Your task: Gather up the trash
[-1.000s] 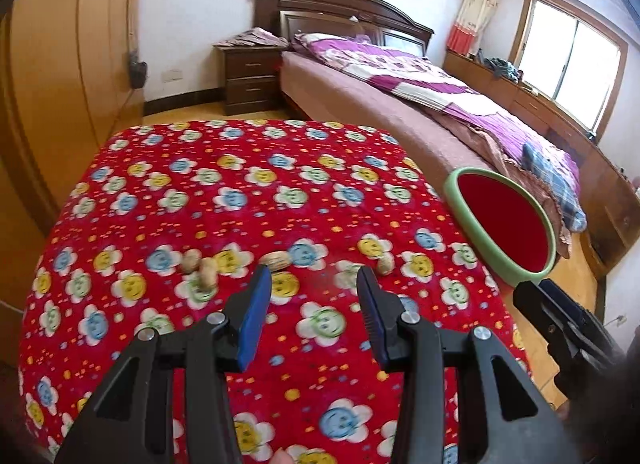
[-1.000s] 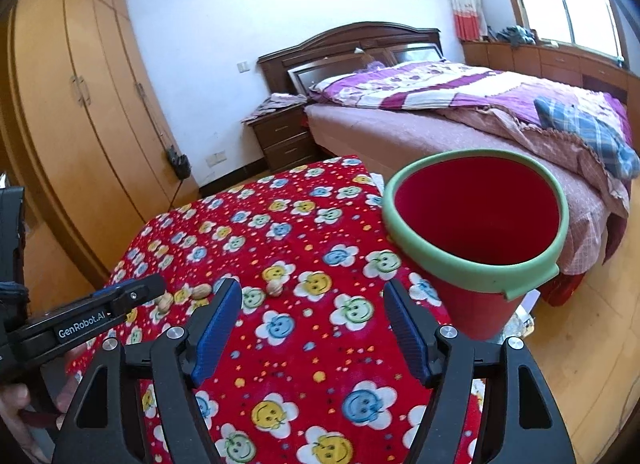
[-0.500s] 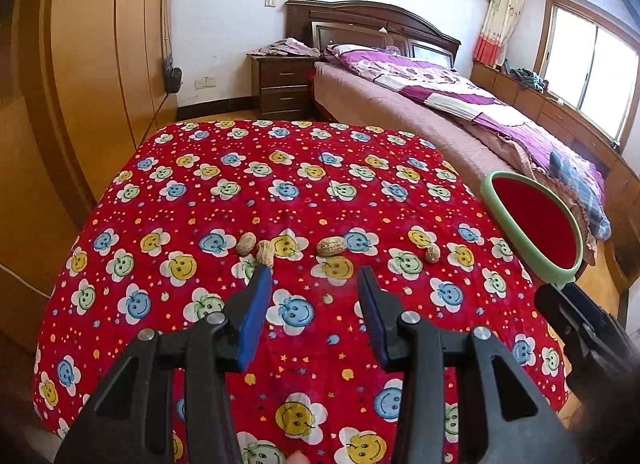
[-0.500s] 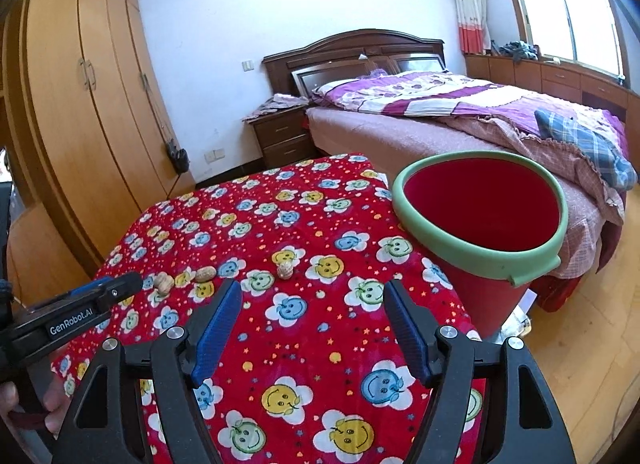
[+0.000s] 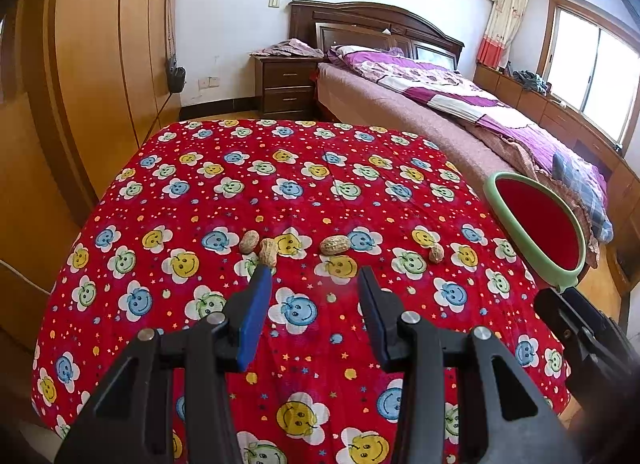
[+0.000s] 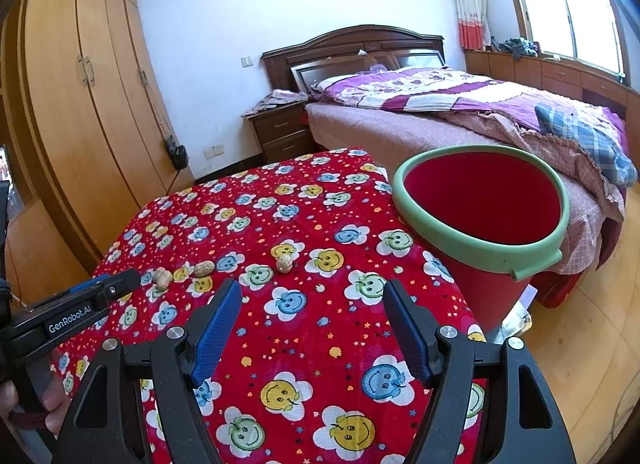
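Across the frame's middle, four peanuts on a red smiley-flower tablecloth [image 5: 304, 191].
Peanut shells [image 5: 335, 245] lie in a row just beyond the left gripper [image 5: 314, 292], jaws apart, empty; the right gripper [image 6: 312, 304] likewise gapes. A red bucket [image 6: 480, 203] stands at right, beside the table.

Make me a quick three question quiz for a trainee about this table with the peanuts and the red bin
1. How many peanuts lie on the tablecloth?
2. True or false: the left gripper is clamped on a peanut.
3. The bin stands: A) on the table, B) beside the table's right edge, C) on the bed.

Key: 1. four; 2. false, both it and the right gripper are open and empty; 3. B.
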`<state>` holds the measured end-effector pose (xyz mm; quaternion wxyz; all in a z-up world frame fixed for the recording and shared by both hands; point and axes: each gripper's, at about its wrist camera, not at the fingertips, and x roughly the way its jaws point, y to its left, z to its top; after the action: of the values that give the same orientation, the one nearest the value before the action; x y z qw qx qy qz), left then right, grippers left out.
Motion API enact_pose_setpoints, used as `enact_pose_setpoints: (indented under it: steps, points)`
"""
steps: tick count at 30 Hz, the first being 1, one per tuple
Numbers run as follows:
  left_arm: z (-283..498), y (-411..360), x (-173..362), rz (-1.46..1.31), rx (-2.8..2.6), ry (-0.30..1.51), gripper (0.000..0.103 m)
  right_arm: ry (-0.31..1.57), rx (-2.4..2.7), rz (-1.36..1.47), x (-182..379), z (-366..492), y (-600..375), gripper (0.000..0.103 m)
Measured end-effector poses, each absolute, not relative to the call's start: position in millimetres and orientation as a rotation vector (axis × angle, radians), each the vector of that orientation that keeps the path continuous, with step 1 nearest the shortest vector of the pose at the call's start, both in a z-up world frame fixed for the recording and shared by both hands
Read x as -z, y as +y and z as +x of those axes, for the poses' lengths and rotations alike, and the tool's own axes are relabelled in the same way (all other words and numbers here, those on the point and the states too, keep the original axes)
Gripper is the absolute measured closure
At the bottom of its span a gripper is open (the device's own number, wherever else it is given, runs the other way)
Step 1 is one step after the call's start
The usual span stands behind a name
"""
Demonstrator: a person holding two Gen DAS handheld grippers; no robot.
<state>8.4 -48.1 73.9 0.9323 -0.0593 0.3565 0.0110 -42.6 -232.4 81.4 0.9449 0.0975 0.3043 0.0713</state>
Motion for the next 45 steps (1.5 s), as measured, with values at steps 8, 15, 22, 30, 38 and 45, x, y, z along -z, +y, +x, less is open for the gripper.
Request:
enact_pose_setpoints:
  steps: [8, 15, 22, 30, 38, 45]
  points:
    - [8.3, -48.0, -73.9, -0.122, -0.022, 0.729, 0.059, 0.628, -0.146, 0.203, -80.0, -40.8, -234.2, 0.029]
    - [8.2, -47.7, -73.9, -0.122, -0.022, 0.729, 0.059, 0.632, -0.148, 0.204, -79.4, -40.7, -234.3, 0.029]
    - [8.0, -47.6, -73.7, -0.123, -0.023, 0.729, 0.059, 0.632, -0.147, 0.205, -79.0, -40.9, -234.0, 0.029]
    - [8.1, -47.4, -73.5, -0.123, -0.022, 0.729, 0.059, 0.631, -0.147, 0.204, -79.0, -40.9, -233.9, 0.029]
    - [8.1, -47.1, -73.5, -0.124, -0.022, 0.729, 0.059, 0.632, -0.148, 0.205, -79.1, -40.9, -234.0, 0.029]
    - [8.1, -47.0, -73.5, -0.125, -0.022, 0.73, 0.059, 0.634, -0.149, 0.208, -78.0, -41.8, -233.7, 0.029]
